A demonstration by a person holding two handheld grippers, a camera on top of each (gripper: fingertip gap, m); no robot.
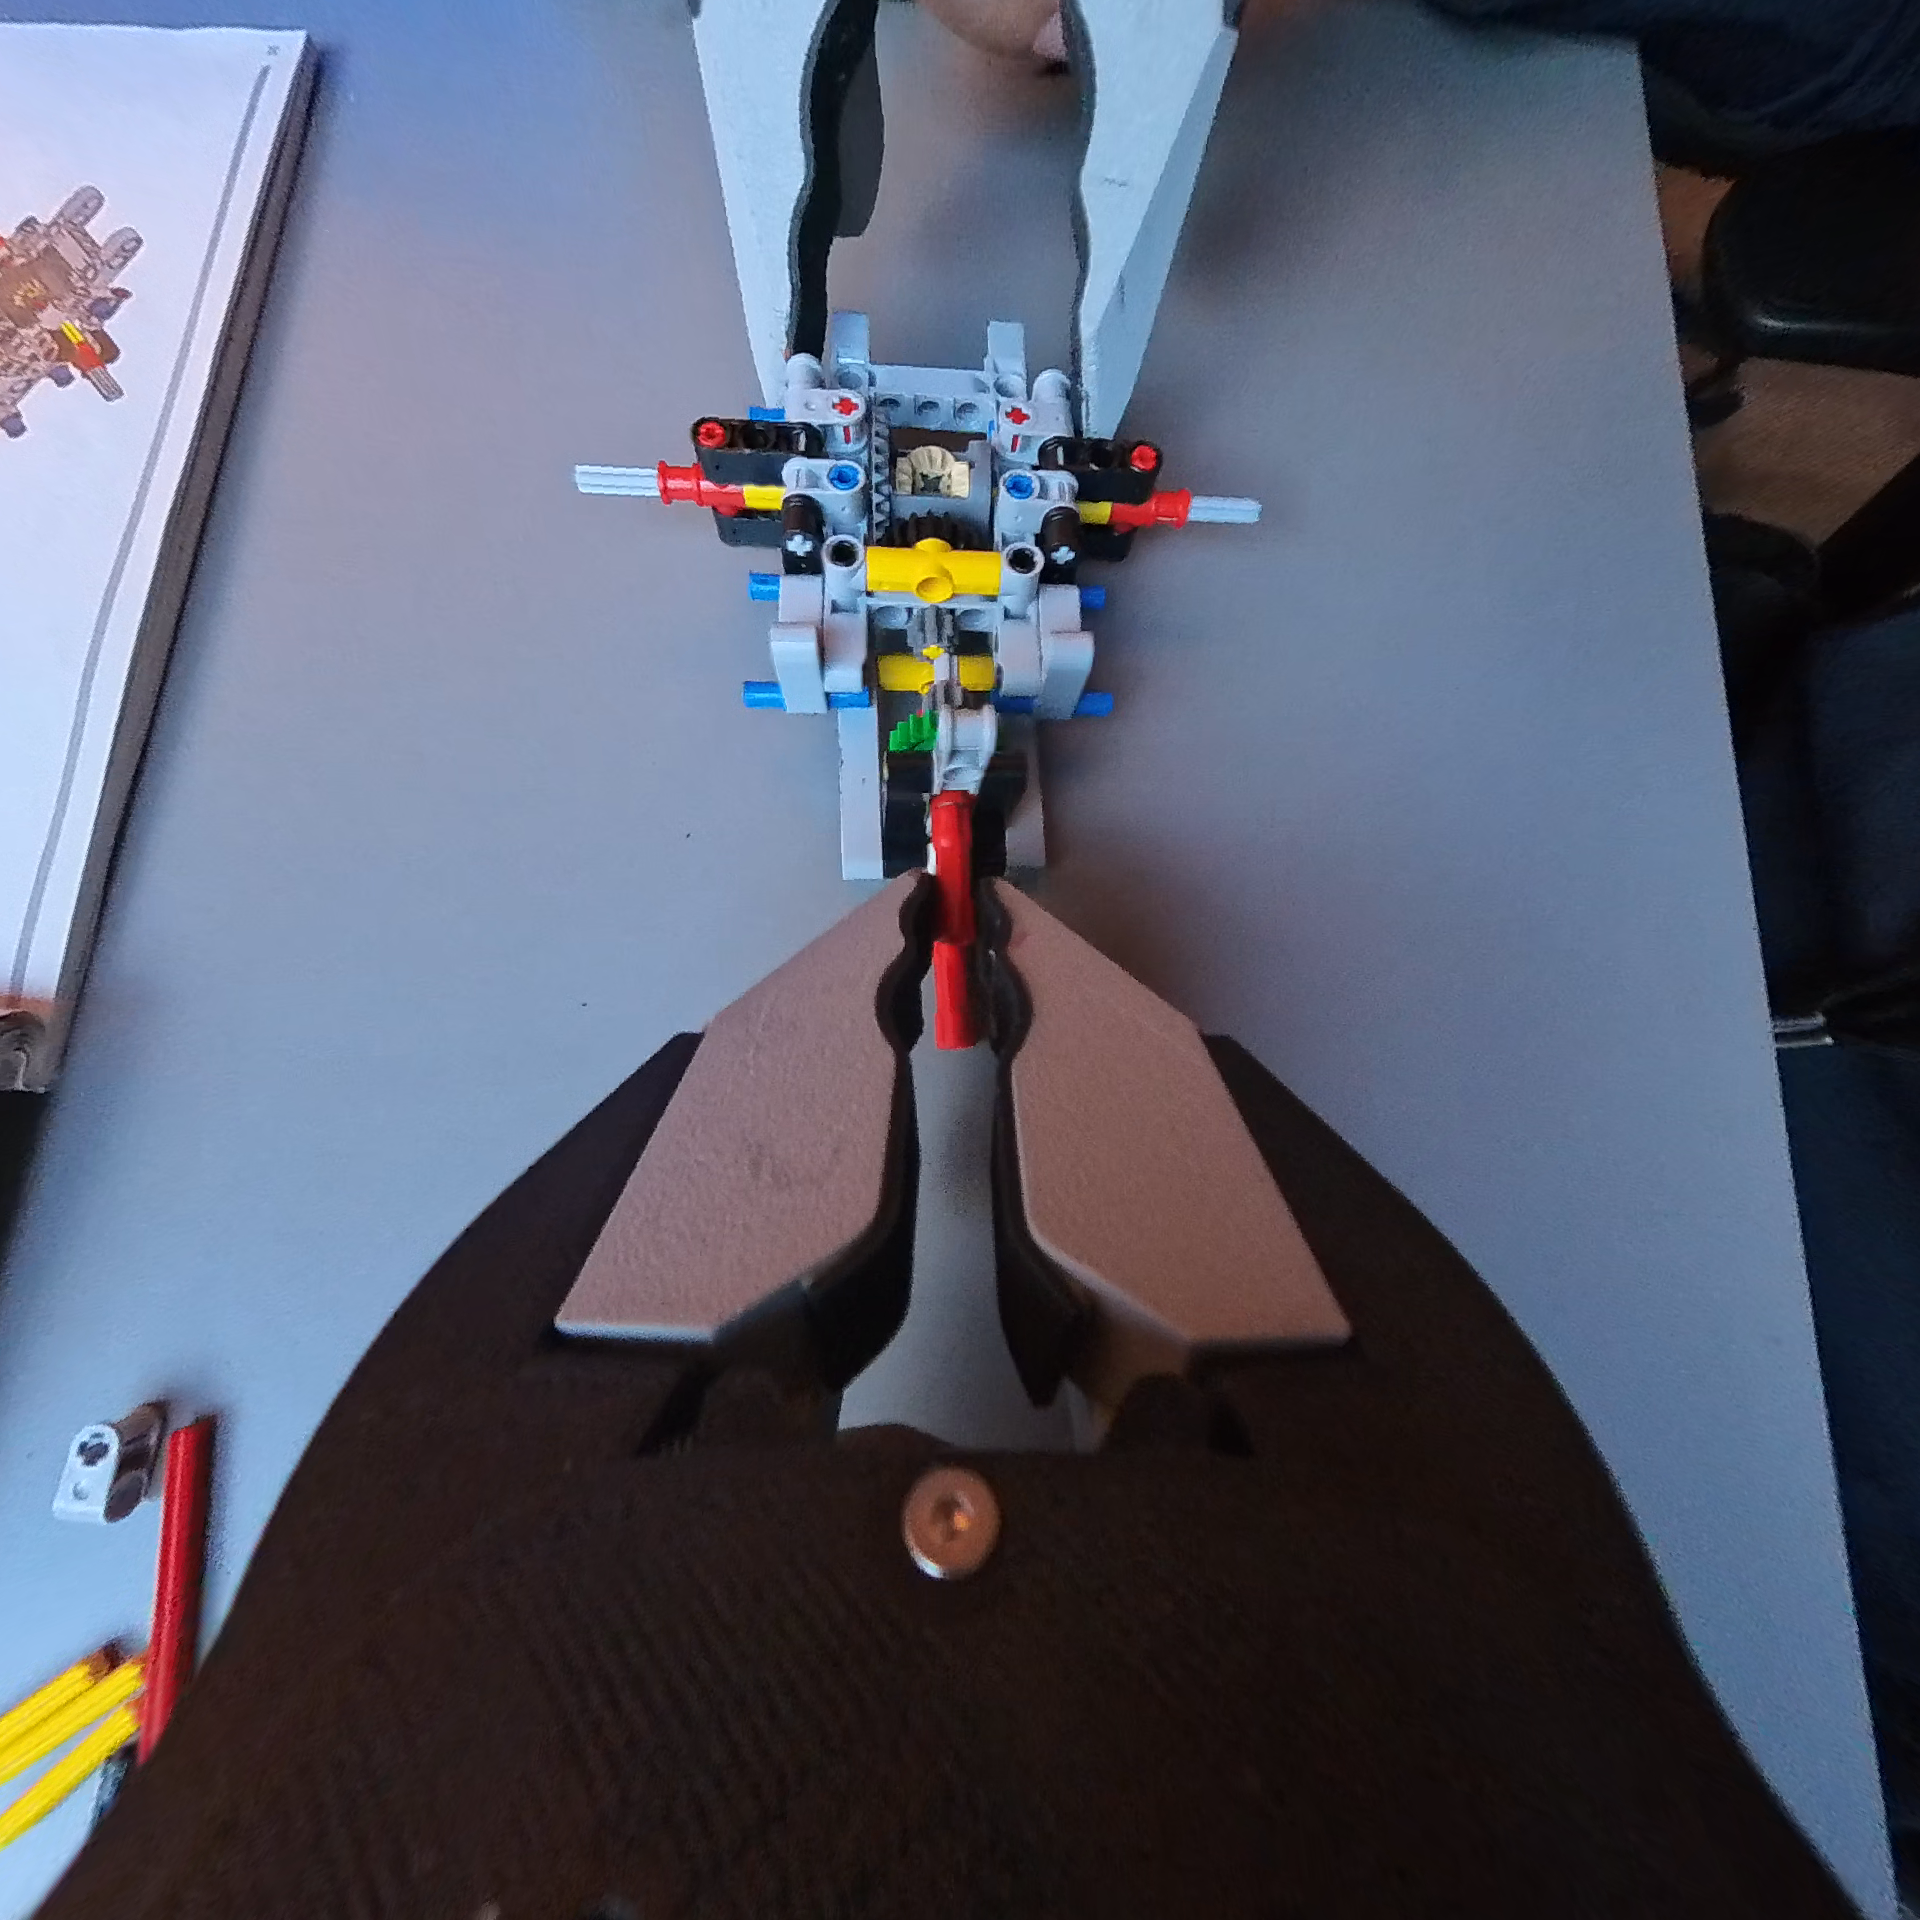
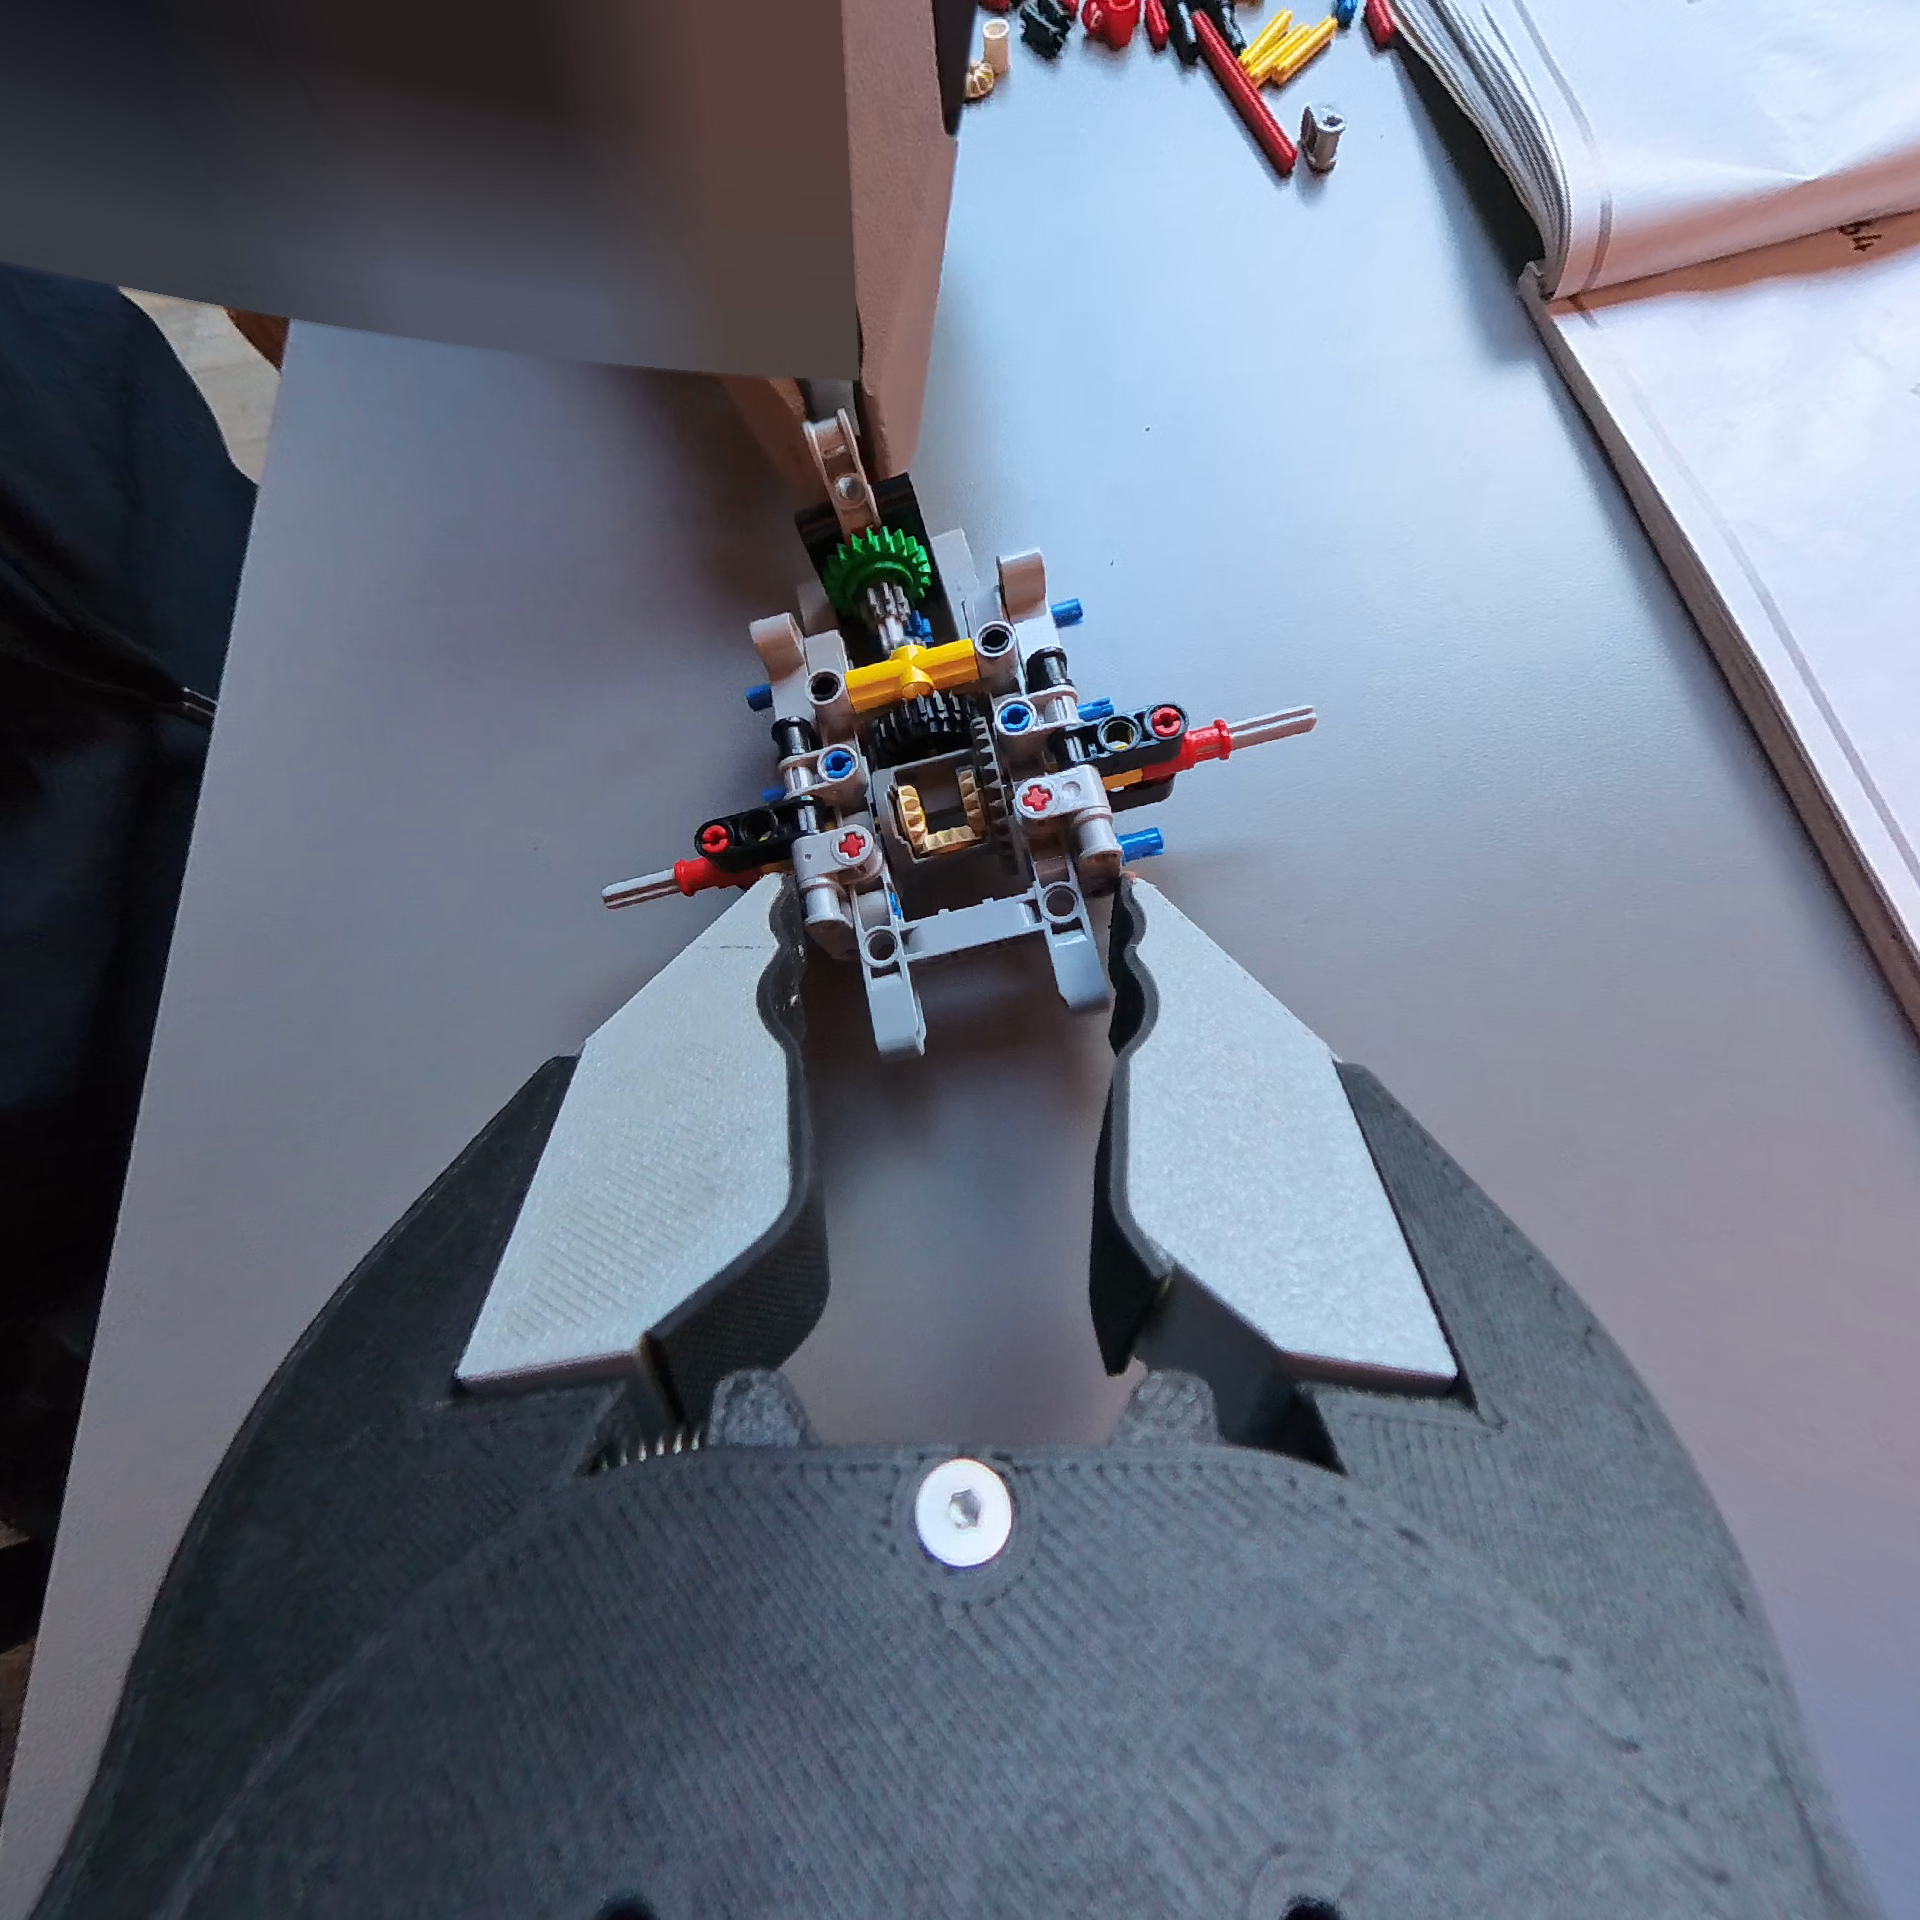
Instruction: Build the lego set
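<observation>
A brick-built gear model (image 1: 935,520) of grey, black, yellow, red and blue parts lies on the grey table (image 1: 416,831). My left gripper (image 1: 954,896) is shut on a red axle piece (image 1: 951,935) that sticks out of the model's near end, joined to a grey connector (image 1: 961,753). My right gripper (image 2: 951,909) is shut on the model's (image 2: 935,790) grey frame end, one pad against each side. It also shows in the left wrist view as two white fingers (image 1: 1153,208) at the model's far end. In the right wrist view a tan finger (image 2: 894,260) of the left gripper stands behind the green gear (image 2: 878,571).
An open instruction booklet (image 1: 125,416) lies at the left, and also shows in the right wrist view (image 2: 1714,156). Loose parts lie near it: a grey connector (image 1: 104,1465), a red axle (image 1: 177,1558), yellow axles (image 1: 62,1714). The table edge (image 1: 1704,727) runs down the right. My right fingertips sit around 8 cm from my left ones.
</observation>
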